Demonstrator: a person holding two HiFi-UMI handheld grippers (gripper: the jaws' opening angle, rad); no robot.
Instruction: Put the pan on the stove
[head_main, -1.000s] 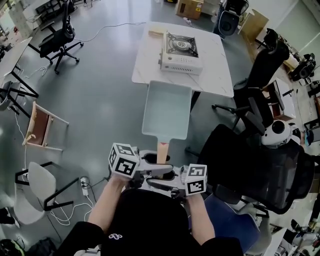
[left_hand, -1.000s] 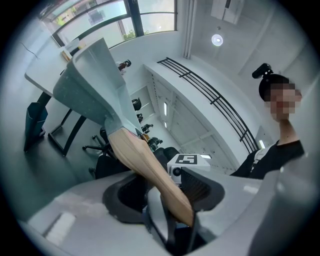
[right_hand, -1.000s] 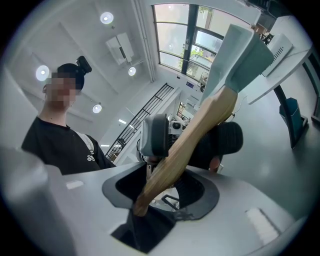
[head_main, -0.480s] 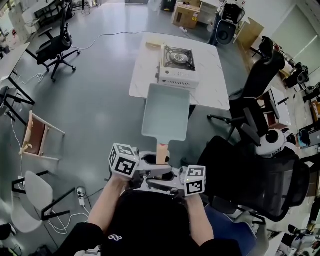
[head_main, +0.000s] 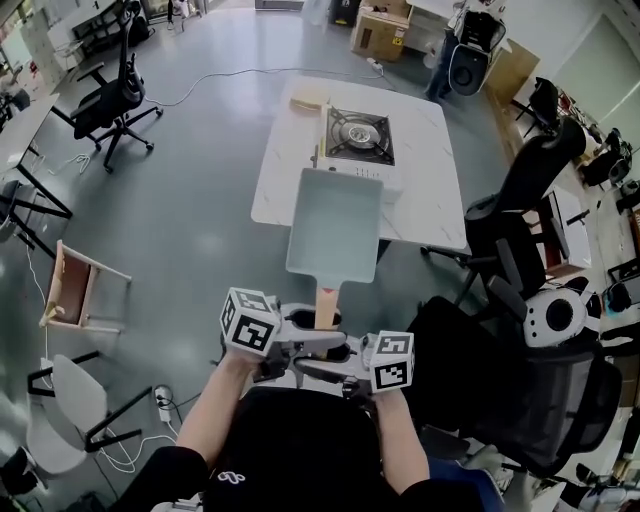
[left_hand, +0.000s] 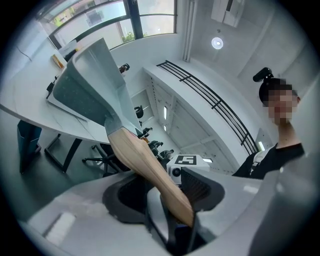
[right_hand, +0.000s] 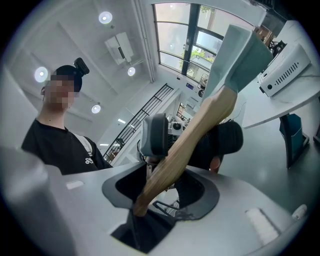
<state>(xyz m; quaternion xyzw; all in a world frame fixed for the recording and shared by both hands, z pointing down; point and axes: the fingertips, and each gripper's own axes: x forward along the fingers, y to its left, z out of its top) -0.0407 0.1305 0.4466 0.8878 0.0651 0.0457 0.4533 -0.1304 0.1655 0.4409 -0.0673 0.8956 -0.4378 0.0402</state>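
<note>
A pale grey-blue rectangular pan (head_main: 334, 222) with a wooden handle (head_main: 326, 305) hangs in the air, held level in front of the person. My left gripper (head_main: 308, 338) and right gripper (head_main: 335, 362) are both shut on that handle from either side. The pan's far edge reaches over the near rim of the white table (head_main: 280, 170). It overlaps the front of the white single-burner stove (head_main: 358, 138) standing there. The left gripper view shows the handle (left_hand: 150, 167) running up between the jaws to the pan (left_hand: 90, 90). The right gripper view shows the handle (right_hand: 187, 145), the pan (right_hand: 235, 55) and the stove (right_hand: 292, 65).
A light wooden block (head_main: 308, 103) lies on the table left of the stove. Black office chairs stand right of the table (head_main: 525, 195) and at the far left (head_main: 110, 85). A wooden frame (head_main: 75, 290) and a white chair (head_main: 65, 395) with cables are on the floor at left.
The table and stove have come nearer in the head view. The pan's far edge now overlaps the stove's front. Both grippers keep their hold on the handle.
</note>
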